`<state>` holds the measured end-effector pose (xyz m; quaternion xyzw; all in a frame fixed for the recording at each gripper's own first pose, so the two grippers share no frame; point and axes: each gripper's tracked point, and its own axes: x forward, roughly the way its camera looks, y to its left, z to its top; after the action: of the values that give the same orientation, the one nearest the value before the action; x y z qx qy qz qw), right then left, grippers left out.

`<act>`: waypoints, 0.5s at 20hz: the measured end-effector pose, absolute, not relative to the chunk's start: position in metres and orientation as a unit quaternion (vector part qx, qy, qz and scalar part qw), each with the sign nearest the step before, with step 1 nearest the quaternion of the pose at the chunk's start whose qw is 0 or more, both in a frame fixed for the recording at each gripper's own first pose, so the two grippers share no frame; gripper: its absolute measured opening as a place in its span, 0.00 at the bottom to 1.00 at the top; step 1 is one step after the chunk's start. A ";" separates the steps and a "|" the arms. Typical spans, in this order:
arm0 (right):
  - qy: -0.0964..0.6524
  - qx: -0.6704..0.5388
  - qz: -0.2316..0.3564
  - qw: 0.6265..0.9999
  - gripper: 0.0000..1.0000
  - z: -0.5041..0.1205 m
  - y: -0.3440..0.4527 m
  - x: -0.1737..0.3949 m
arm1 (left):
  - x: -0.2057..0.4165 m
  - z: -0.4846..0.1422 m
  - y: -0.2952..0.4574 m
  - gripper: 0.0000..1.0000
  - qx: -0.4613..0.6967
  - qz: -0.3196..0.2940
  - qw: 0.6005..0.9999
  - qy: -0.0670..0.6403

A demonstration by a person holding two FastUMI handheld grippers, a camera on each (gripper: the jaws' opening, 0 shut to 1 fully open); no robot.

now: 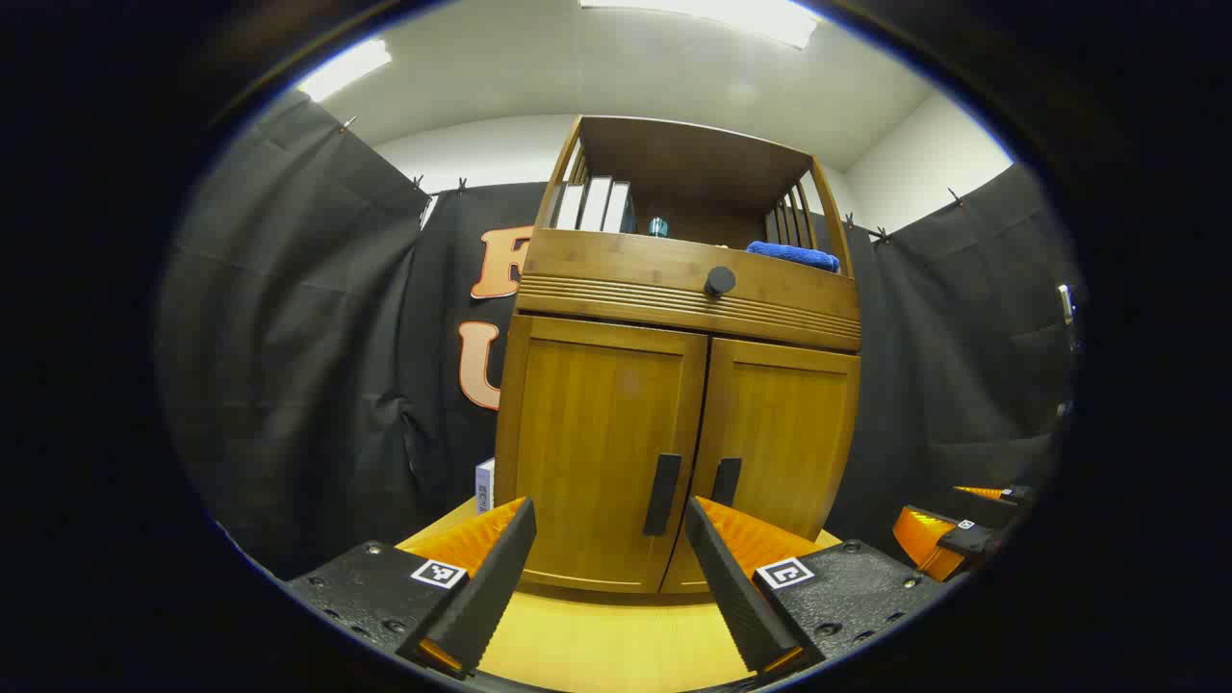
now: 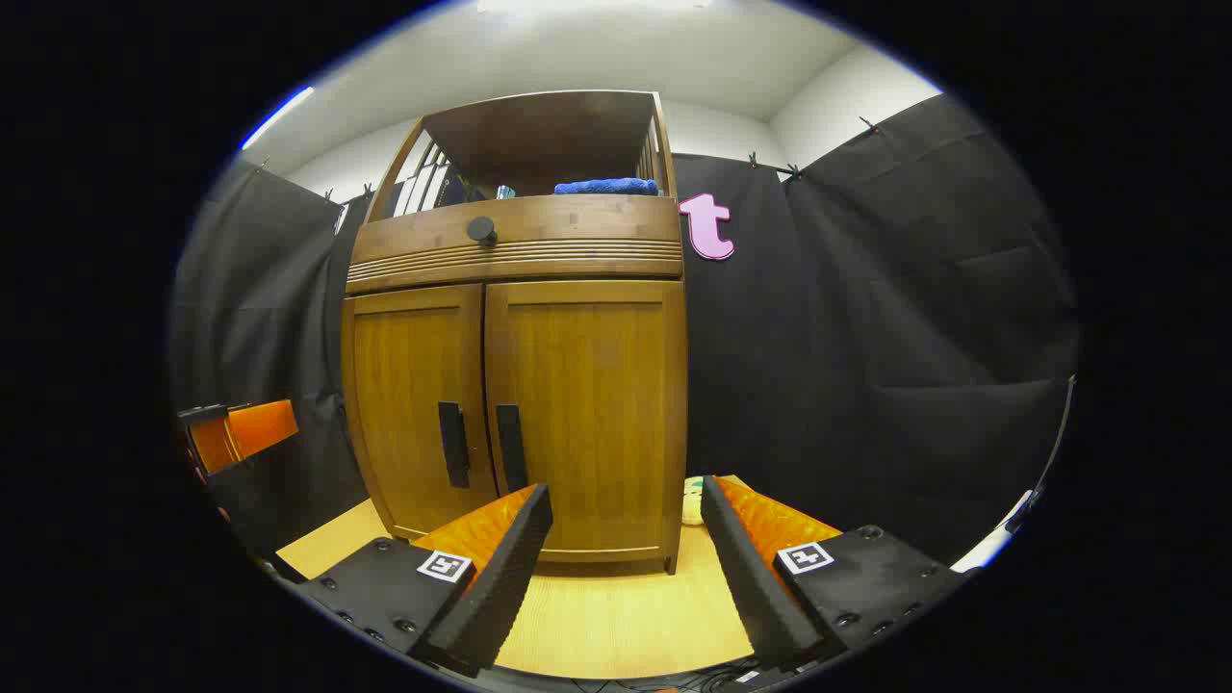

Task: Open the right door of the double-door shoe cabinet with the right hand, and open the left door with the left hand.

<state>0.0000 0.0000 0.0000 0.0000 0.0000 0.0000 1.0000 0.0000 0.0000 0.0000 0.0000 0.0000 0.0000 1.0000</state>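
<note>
On the yellow wooden tabletop (image 1: 616,645), frame centre, stands the shoe cabinet (image 1: 674,385) against black cloth, both doors closed. Folded blue towel (image 1: 794,255) and books (image 1: 595,204) occupy its upper shelf. Left gripper (image 1: 608,577) and right gripper (image 2: 626,568) hover spread, empty.

The shoe cabinet (image 2: 520,366) looks like varnished wood with a soft sheen and a fine straight grain, and the two door handles (image 2: 481,445) at its middle seam and the round knob (image 2: 481,229) above them look like matt dark plastic or metal. On the cabinet's open shelf lies a folded blue cloth (image 1: 794,255) with a nubbly, towel-like surface. The tabletop (image 2: 626,616) below the cabinet is a paler, smooth wood with a finely lined grain, and the curtain (image 2: 866,337) beside the cabinet is matt, creased fabric.
</note>
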 end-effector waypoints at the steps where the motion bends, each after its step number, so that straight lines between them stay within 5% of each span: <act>1: -0.002 0.000 0.001 1.000 1.00 0.002 0.006 0.000 | 0.001 0.003 0.005 0.91 -0.001 -0.002 1.000 0.002; 7: -0.006 -0.010 -0.007 1.000 1.00 0.008 0.024 0.000 | 0.004 0.020 0.038 0.98 -0.002 0.005 1.000 -0.009; 10: -0.005 -0.005 -0.007 1.000 0.96 0.009 0.031 0.001 | 0.005 0.023 0.053 0.91 0.000 0.017 1.000 -0.014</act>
<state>0.0007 0.0310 0.0089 -0.0052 -0.0053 -0.0065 1.0000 0.0054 0.0527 0.0230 0.0000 -0.0141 0.0174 0.9997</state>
